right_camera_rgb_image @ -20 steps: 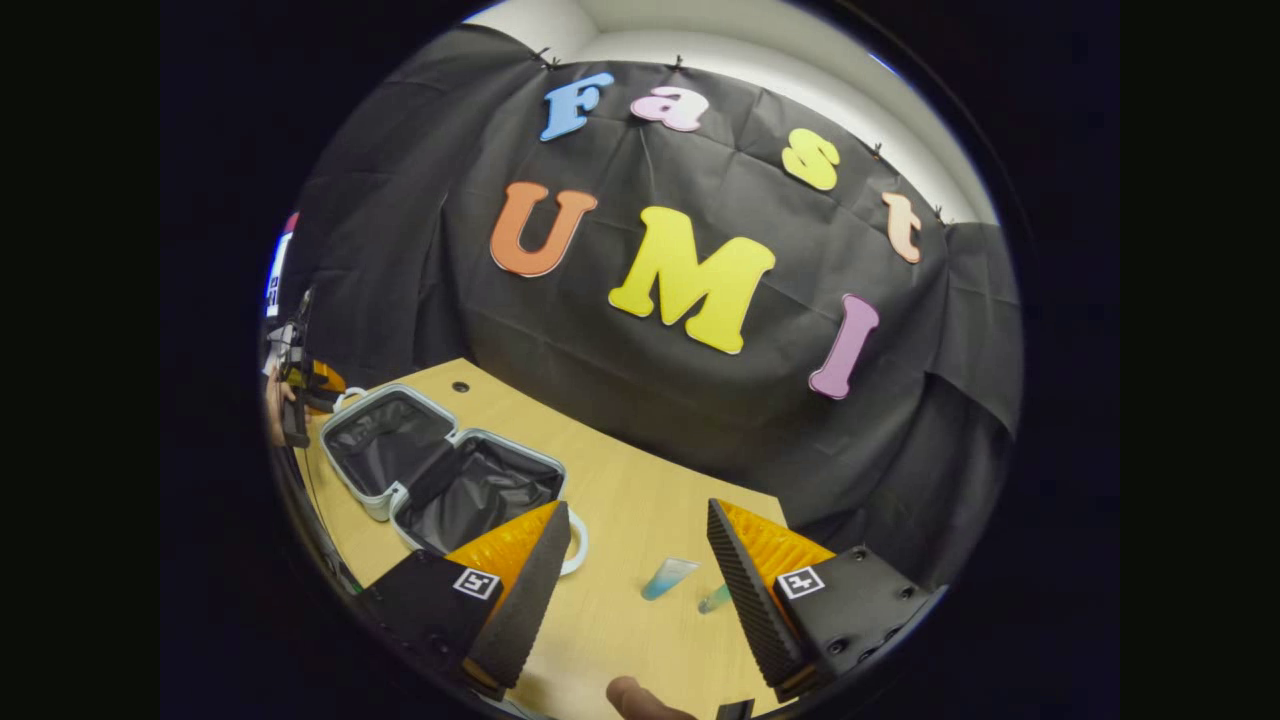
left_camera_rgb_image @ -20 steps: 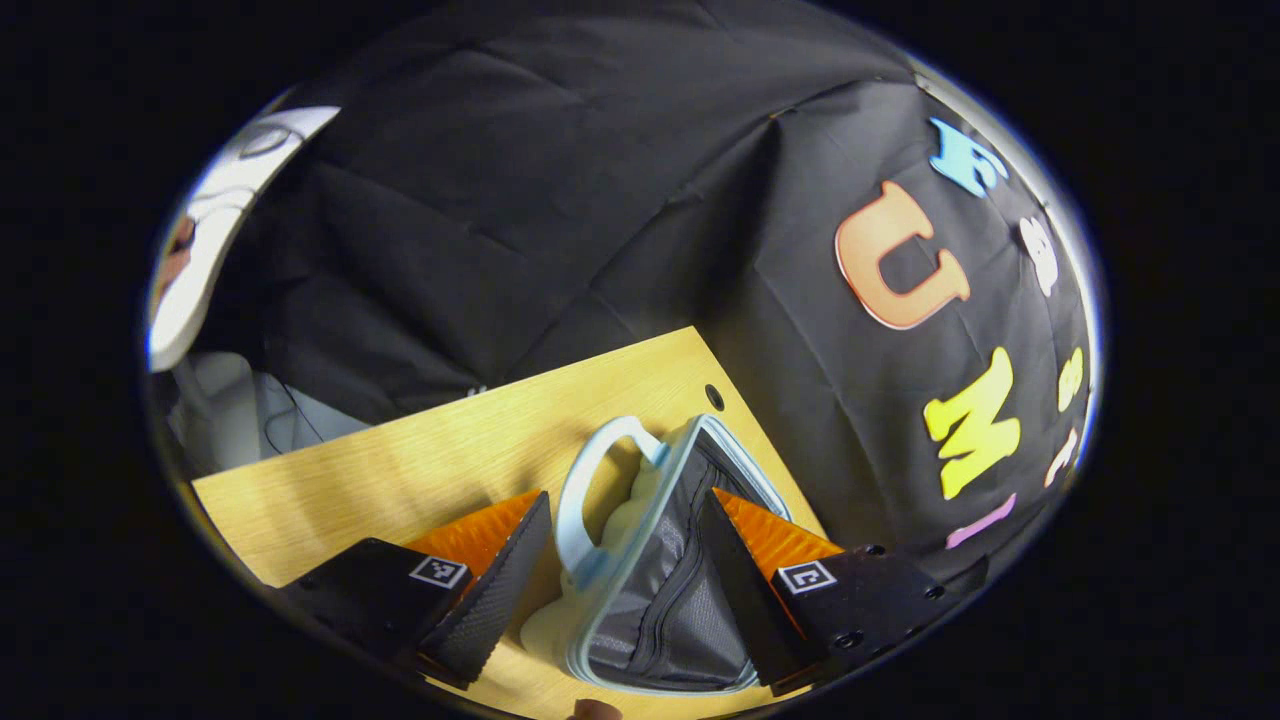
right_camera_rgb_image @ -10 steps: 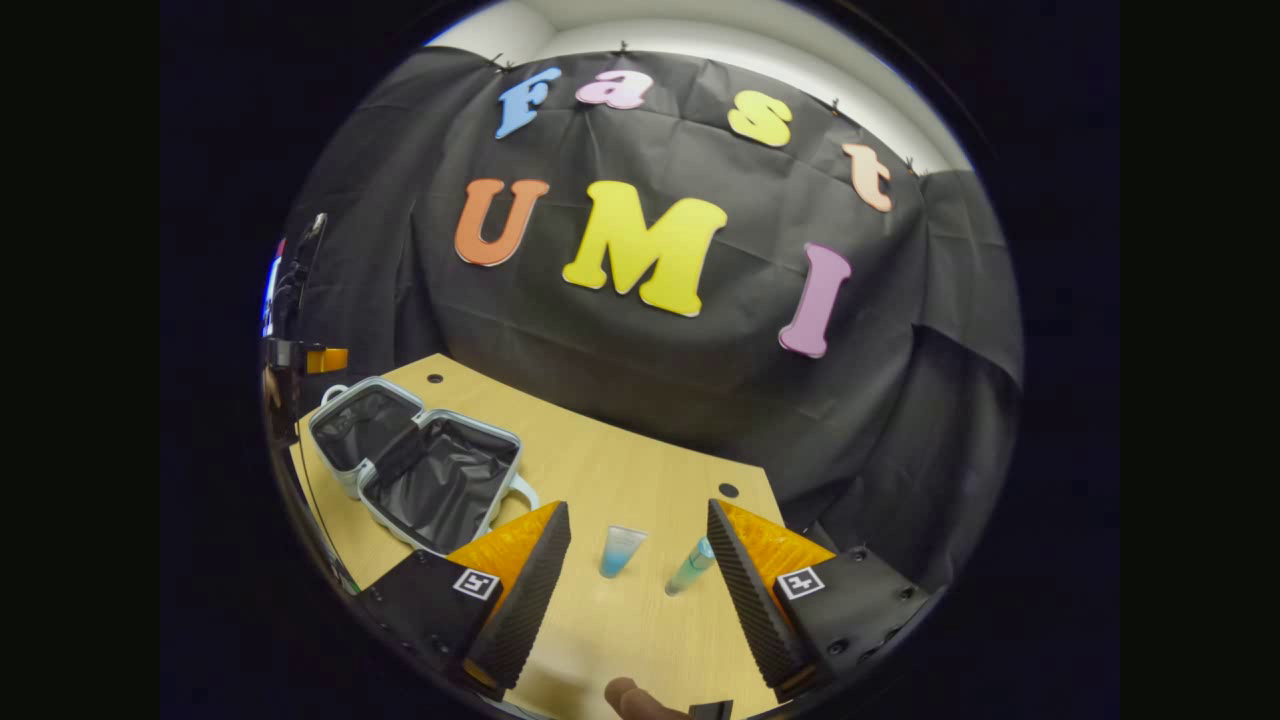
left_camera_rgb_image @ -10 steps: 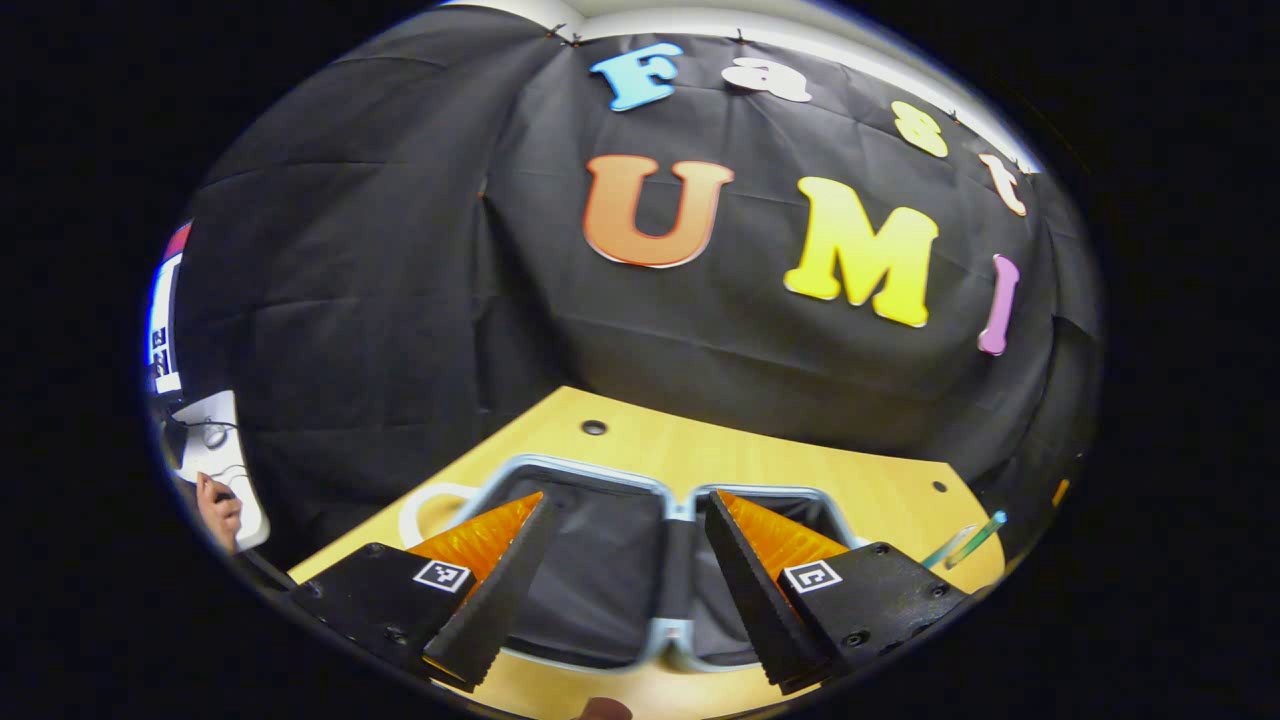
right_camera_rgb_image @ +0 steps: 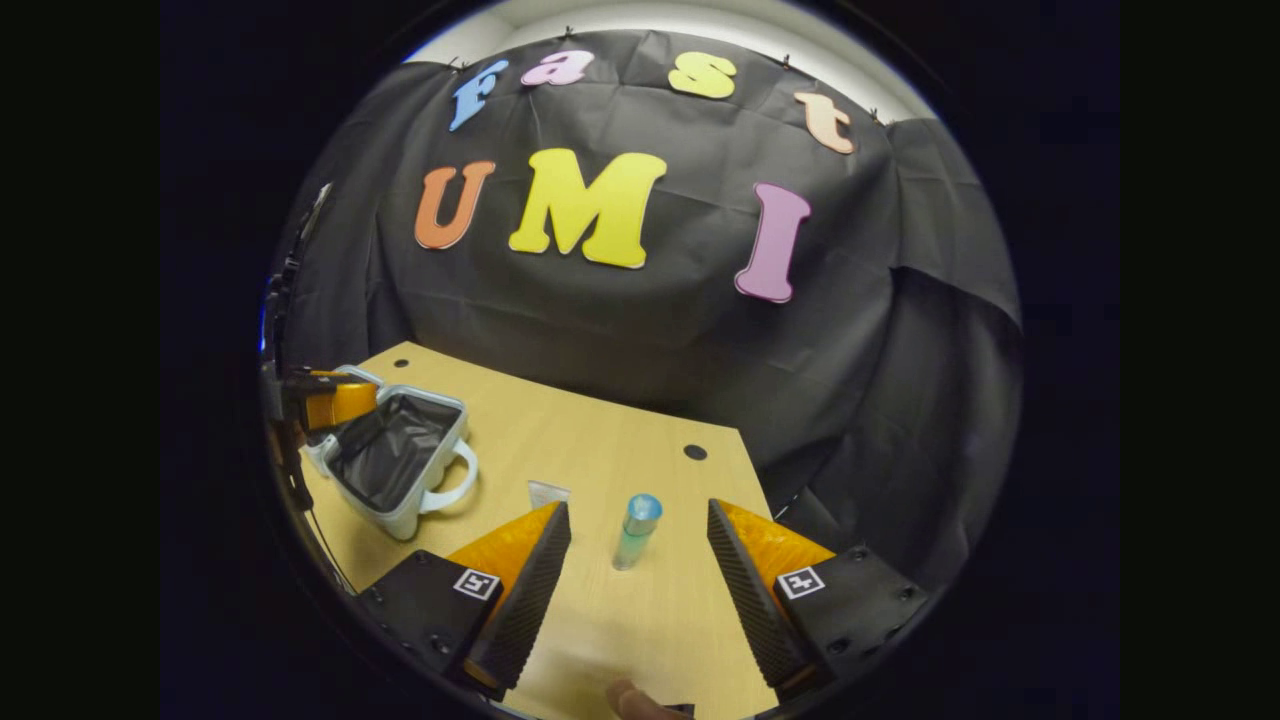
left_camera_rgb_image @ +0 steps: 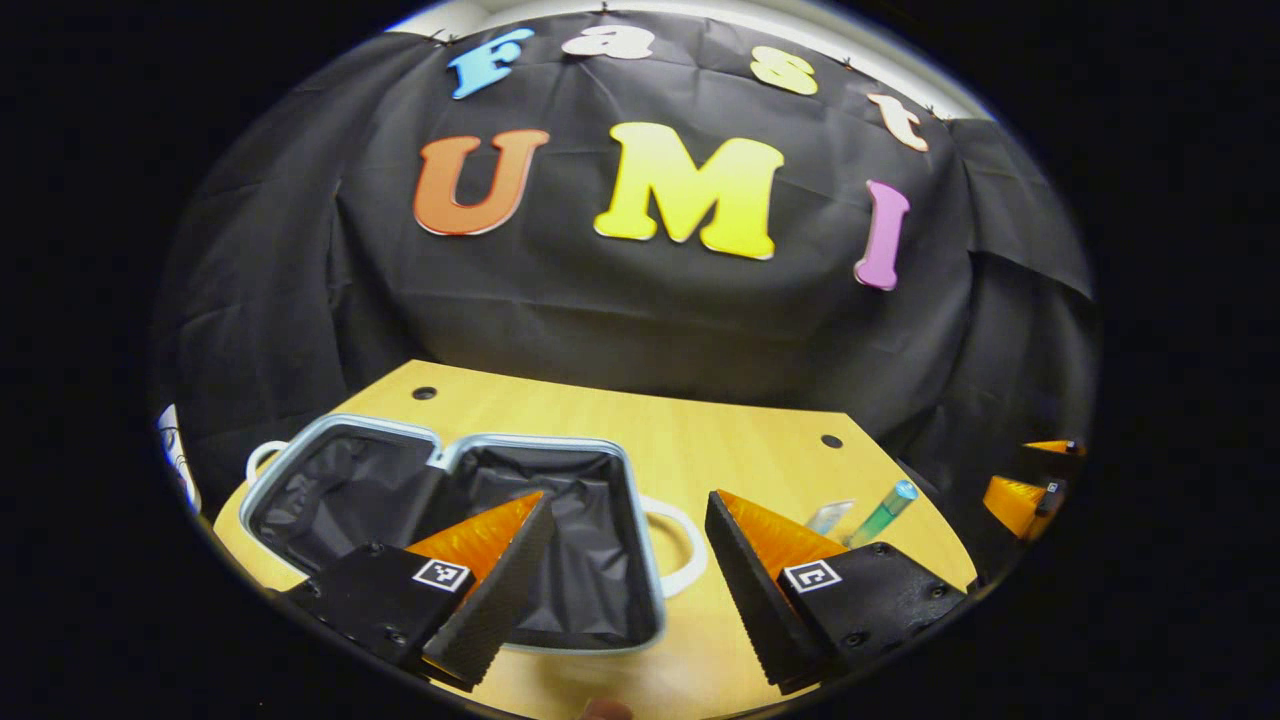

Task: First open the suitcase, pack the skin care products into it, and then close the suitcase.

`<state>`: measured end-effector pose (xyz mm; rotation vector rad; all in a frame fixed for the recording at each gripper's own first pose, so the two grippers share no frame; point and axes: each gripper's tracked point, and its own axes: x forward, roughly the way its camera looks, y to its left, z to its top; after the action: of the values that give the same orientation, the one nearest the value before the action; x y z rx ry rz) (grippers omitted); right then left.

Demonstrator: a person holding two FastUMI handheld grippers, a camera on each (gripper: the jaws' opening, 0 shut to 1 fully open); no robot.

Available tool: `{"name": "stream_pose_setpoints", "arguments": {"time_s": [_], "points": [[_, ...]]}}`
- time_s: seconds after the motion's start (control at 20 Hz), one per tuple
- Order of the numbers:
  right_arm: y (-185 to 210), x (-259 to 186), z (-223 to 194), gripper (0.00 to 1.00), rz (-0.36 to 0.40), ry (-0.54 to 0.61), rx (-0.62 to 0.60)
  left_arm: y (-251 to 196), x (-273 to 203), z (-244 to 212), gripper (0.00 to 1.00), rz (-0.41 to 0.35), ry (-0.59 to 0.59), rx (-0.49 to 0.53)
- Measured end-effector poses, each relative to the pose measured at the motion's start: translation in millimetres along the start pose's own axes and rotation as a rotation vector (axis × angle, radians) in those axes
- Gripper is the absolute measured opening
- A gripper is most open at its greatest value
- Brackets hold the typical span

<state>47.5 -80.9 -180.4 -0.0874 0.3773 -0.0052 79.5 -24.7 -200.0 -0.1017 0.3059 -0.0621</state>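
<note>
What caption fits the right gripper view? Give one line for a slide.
Open right tongs frame a bottle lying on the table, open suitcase to the left.

Even overhead lighting; sharp focus on the light wooden table, soft shadows there; fisheye curvature bends its edges.

A staged recording booth, not a home.
Black cloth drapes the walls behind a bare wooden desk with cable holes.
</note>
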Motion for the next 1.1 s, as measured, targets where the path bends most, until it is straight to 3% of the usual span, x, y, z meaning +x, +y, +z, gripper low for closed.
{"name": "stream_pose_setpoints", "arguments": {"time_s": [0.2, 0.4, 0.7, 0.95, 1.1], "points": [[-23, 23, -30, 0.82, 0.009, 0.056, 0.025, -70, 31, -41, 0.98, -0.069, 0.047, 0.076], [-40, 35, -55, 0.82, 0.008, 0.111, 0.044, -112, 66, -76, 0.98, -0.119, 0.108, 0.104], [-73, 36, -91, 0.82, -0.046, 0.17, 0.039, -155, 117, -111, 0.98, -0.199, 0.163, 0.115], [-94, 39, -106, 0.82, -0.094, 0.202, 0.042, -162, 150, -122, 0.96, -0.204, 0.179, 0.111], [-99, 38, -112, 0.82, -0.109, 0.217, 0.038, -165, 156, -125, 0.6, -0.199, 0.188, 0.116]]}}
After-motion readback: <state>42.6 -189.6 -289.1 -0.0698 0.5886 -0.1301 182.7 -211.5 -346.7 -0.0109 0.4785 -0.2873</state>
